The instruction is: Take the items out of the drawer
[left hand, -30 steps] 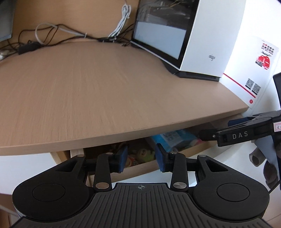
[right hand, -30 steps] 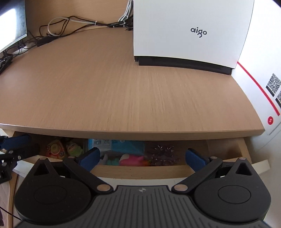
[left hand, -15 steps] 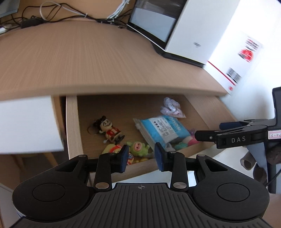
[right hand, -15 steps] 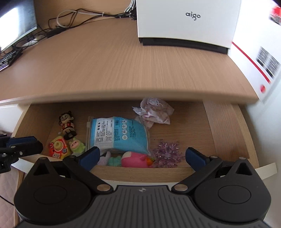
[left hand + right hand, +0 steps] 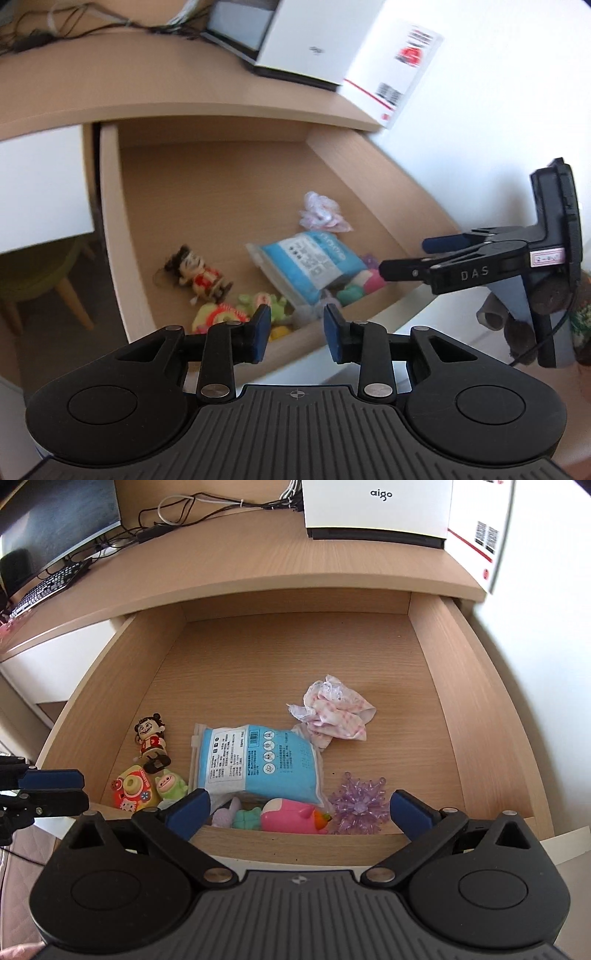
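The drawer (image 5: pixel 122 686) stands pulled out under the table (image 5: pixel 240 561). Near its front lie a soft, slippery blue packet (image 5: pixel 258 762), best pinched at an edge, and small hard toys. The right claw (image 5: pixel 297 808) gapes wide and empty; the left claw (image 5: pixel 295 334), narrower, is closing on nothing.

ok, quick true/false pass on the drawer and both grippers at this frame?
1. The drawer is pulled open. True.
2. The right gripper is shut on the blue packet. False: its jaws stand wide open with nothing between the pads.
3. The crumpled pink-and-white wrapper lies farther back in the drawer than the packet. True.
4. The purple spiky ornament sits at the drawer's left front corner. False: it sits toward the right front.
5. The left gripper holds a toy. False: its jaws are closing, nothing between them.
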`<state>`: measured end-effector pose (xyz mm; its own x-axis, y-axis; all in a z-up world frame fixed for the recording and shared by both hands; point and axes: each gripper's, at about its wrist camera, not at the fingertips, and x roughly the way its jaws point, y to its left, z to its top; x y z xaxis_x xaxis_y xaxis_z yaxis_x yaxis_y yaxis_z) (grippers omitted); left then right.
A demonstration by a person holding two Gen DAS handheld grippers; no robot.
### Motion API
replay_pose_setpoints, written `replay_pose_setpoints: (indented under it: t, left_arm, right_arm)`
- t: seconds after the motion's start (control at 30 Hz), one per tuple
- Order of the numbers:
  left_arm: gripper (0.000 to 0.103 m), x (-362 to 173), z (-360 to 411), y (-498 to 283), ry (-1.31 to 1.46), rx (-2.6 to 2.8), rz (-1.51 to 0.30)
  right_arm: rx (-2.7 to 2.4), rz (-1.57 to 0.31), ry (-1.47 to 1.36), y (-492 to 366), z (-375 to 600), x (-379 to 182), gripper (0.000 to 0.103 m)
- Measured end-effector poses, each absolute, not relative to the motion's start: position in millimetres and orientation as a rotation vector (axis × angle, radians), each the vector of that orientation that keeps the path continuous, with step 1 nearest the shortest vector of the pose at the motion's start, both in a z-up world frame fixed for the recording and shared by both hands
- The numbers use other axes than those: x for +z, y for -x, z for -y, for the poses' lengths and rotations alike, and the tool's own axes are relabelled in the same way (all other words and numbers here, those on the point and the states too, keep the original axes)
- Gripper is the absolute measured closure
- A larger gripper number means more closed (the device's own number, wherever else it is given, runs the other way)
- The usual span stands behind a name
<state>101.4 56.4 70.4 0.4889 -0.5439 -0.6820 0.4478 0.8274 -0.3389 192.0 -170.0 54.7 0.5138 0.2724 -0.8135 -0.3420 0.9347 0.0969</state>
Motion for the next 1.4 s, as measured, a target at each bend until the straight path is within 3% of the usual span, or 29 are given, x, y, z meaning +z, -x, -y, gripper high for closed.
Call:
replay_pose_setpoints:
  t: [0.13,0.33,0.93,1.4]
  left_arm:
    - [0.068,81.9,-51.8,-99.2,0.012,-0.626,-0.821]
    - [0.068,81.8,-52.9,-121.7,0.031,-0.669,-0.909]
    - [0.068,62.5,-21.7,-97.0,0.138,-0.483,-0.958]
    - [0.068,55.1,-3.3,-107.0,-0.102,-0.548,-0.906]
  right_arm:
    - [0.382,-0.991,0.077,-173.5,178.6,56.7,0.000]
    - [0.394,-1.034,0.068,-154.3,186.7,56.9,0.000]
    - [0.461,-0.940,0.038,-130.6,188.0,58.4,0.000]
    - [0.566,-0.877,-0.006,-128.6,183.9,49.3,0.000]
